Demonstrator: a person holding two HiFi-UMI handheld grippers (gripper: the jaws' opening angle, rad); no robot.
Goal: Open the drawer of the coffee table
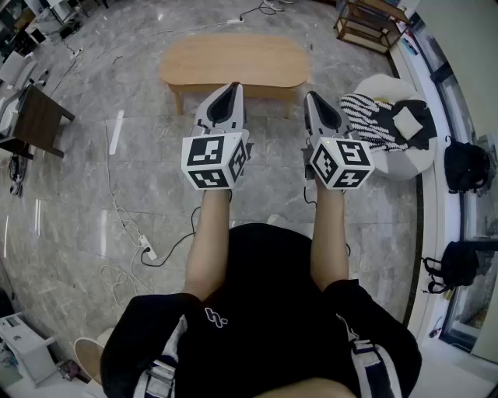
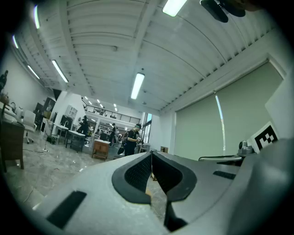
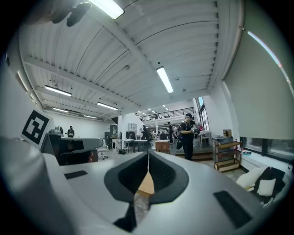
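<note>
A low oval wooden coffee table (image 1: 233, 62) stands on the marble floor ahead of me in the head view; I cannot make out its drawer. My left gripper (image 1: 231, 92) is held level in front of my body, short of the table's near edge, jaws shut with nothing between them. My right gripper (image 1: 315, 98) is beside it, also shut and empty. In the left gripper view the left gripper (image 2: 151, 155) has its dark pads meeting. In the right gripper view the right gripper (image 3: 148, 155) is closed the same way, a sliver of the table's wood showing below the tips.
A white beanbag (image 1: 393, 132) with striped and black cloth lies right of the table. A dark side table (image 1: 39, 120) stands at left, a wooden shelf (image 1: 372, 23) at back right. Cables and a power strip (image 1: 144, 250) trail on the floor. Black bags (image 1: 465, 167) line the right wall. People stand far off.
</note>
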